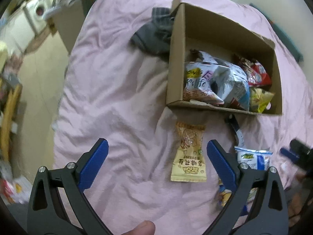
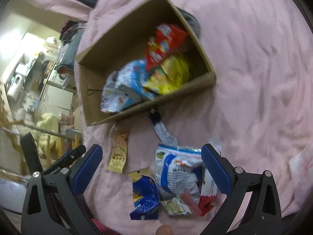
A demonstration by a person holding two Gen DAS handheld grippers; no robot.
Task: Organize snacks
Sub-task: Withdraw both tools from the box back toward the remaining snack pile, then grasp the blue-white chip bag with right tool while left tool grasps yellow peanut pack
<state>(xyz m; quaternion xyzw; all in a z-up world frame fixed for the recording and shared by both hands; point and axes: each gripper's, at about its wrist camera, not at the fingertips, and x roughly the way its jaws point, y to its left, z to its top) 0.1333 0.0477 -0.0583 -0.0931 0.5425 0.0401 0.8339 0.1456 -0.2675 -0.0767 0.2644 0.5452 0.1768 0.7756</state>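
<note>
Roughly half done: several snacks are in the box, several wait on the bed.

Nearest, the left gripper [image 1: 157, 163] hangs with fingers spread and holding nothing above the pink bedspread [image 1: 109, 90], the tan peanut packet [image 1: 188, 153] lying just ahead between them; the right gripper [image 2: 151, 168] is also spread wide and empty over the blue-white bag [image 2: 176, 173] and the dark blue packet [image 2: 144, 197]. Farther, the cardboard box [image 1: 177, 58] already holds some bags, packed toward one end.
</note>
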